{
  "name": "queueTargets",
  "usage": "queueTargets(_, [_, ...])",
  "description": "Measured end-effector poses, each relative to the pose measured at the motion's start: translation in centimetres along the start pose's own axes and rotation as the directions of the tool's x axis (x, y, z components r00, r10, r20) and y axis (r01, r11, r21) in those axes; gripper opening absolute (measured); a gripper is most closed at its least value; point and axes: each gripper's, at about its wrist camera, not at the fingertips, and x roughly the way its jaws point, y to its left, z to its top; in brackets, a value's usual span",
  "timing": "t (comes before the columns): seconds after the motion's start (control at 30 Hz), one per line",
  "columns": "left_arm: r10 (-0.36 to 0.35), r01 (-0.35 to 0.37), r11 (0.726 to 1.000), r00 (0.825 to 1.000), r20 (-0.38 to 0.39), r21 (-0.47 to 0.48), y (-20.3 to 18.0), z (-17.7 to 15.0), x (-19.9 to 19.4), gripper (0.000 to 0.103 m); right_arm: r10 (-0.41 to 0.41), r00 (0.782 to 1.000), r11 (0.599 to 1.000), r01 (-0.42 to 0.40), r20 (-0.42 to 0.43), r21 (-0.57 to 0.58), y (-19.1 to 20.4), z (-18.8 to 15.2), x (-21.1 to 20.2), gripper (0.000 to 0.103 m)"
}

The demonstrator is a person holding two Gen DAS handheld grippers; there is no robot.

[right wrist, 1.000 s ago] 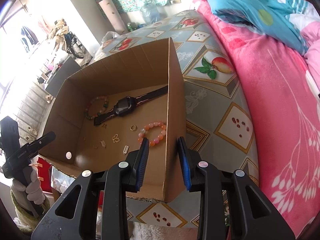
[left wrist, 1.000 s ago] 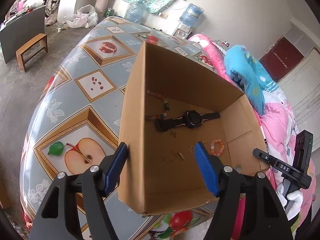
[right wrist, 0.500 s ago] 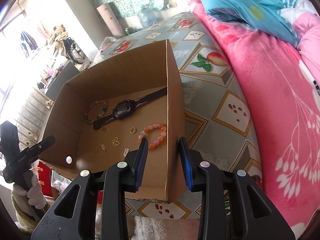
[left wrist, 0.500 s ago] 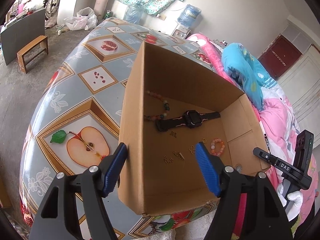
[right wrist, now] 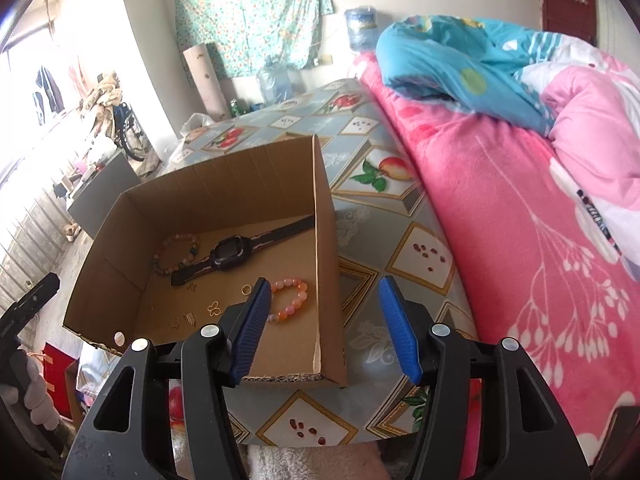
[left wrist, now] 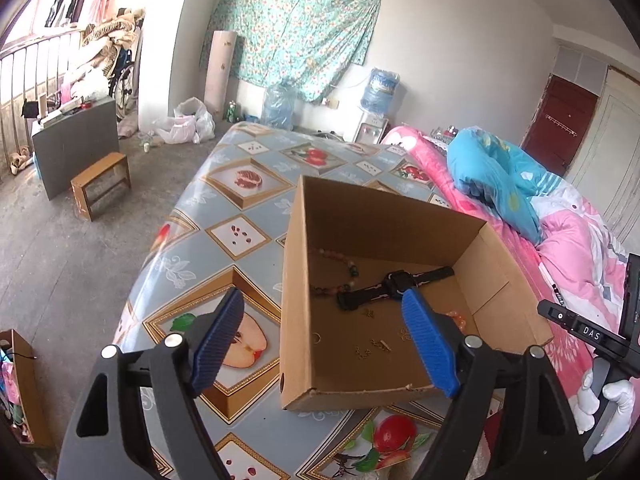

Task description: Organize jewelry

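Spotted the box (left wrist: 294, 280) open-topped on the table (left wrist: 240, 208), near its front edge, with the jewelry lying loose on the cardboard floor. Picked out the watch (left wrist: 396, 280) stretched flat across the middle, strap running toward the far right corner. Found the dark bracelet (left wrist: 340, 276) just beside the strap's near end, by the left wall. Caught the pink bracelet (right wrist: 290, 298) from the right wrist view, close to the right wall and apart from the watch. Noted small gold pieces (right wrist: 214, 308) scattered in front of the watch, too small to tell apart.

Saw the left gripper (left wrist: 320, 294) released – jaws spread wide and just been opening, with the box's left wall between them and neither pad pressing on it. Placed one finger over the table outside, the other over the box's inside.

Saw the right gripper (right wrist: 324, 281) let go too, jaws just been opening, parted on either side of the right wall, clear of the cardboard. Gripped nothing on either side.

Glimpsed a white-gloved hand (left wrist: 612, 396) on the right gripper's handle at the left view's edge. Noted a pink quilt (right wrist: 520, 200) right against the table's far side – and a blue one (right wrist: 460, 68) heaped on it.
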Motion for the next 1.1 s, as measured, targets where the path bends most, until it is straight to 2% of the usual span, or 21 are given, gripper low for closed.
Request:
queueTargets(0.13, [0.006, -0.009, 0.999, 0.998, 0.064, 0.039, -1.4, -0.1, -2.5, 0.092, -0.006, 0.992, 1.0, 0.009, 0.128, -0.023, 0.9, -0.4, -3.1, 0.07])
queueTargets(0.17, [0.012, -0.016, 0.999, 0.996, 0.083, 0.048, -1.8, -0.2, -3.1, 0.095, -0.011, 0.982, 0.998, 0.021, 0.188, -0.052, 1.5, -0.8, -4.5, 0.071])
queueTargets(0.23, [0.027, -0.034, 0.997, 0.994, 0.108, 0.062, -2.7, -0.6, -3.9, 0.097, -0.01, 0.976, 0.997, 0.025, 0.216, -0.068, 1.9, -1.2, -5.2, 0.081])
queueTargets(0.3, [0.015, -0.024, 0.997, 0.993, 0.115, 0.076, -3.5, -1.1, -4.4, 0.098, 0.002, 0.962, 0.994, 0.028, 0.274, -0.106, 2.6, -2.4, -6.8, 0.084])
queueTargets(0.4, [-0.011, 0.005, 0.996, 0.997, 0.079, 0.084, -4.8, -2.2, -4.3, 0.098, 0.022, 0.959, 0.995, 0.008, 0.283, -0.104, 2.7, -3.8, -7.3, 0.089])
queueTargets(0.53, [0.001, -0.004, 0.995, 0.999, 0.034, 0.096, -6.1, -3.8, -3.5, 0.098, 0.015, 0.967, 0.996, 0.008, 0.255, -0.092, 2.9, -5.9, -7.0, 0.094])
queueTargets(0.67, [0.007, -0.006, 0.993, 1.0, -0.007, 0.122, -7.2, -5.0, -2.5, 0.098, 0.054, 0.985, 0.994, -0.039, 0.162, -0.1, 3.3, -6.9, -5.4, 0.095])
queueTargets(0.77, [0.006, 0.001, 0.992, 0.998, -0.056, 0.126, -8.1, -5.3, -1.2, 0.098, 0.045, 0.995, 0.994, -0.036, 0.087, -0.106, 3.6, -6.7, -3.7, 0.095])
queueTargets(0.83, [0.001, 0.006, 0.992, 0.998, -0.061, 0.127, -8.6, -5.4, -0.8, 0.097, 0.045, 0.997, 0.994, -0.039, 0.056, -0.105, 3.6, -6.6, -2.8, 0.095])
queueTargets(0.9, [0.027, -0.019, 0.991, 0.998, -0.06, 0.135, -9.0, -5.5, -0.2, 0.098, 0.041, 0.999, 0.994, -0.038, 0.021, -0.105, 3.7, -6.4, -1.9, 0.095])
queueTargets(1.1, [0.085, -0.066, 0.99, 0.983, -0.16, 0.122, -8.6, -6.3, 2.2, 0.098, 0.036, 0.998, 0.992, -0.041, -0.041, -0.119, 4.0, -6.0, -0.2, 0.095])
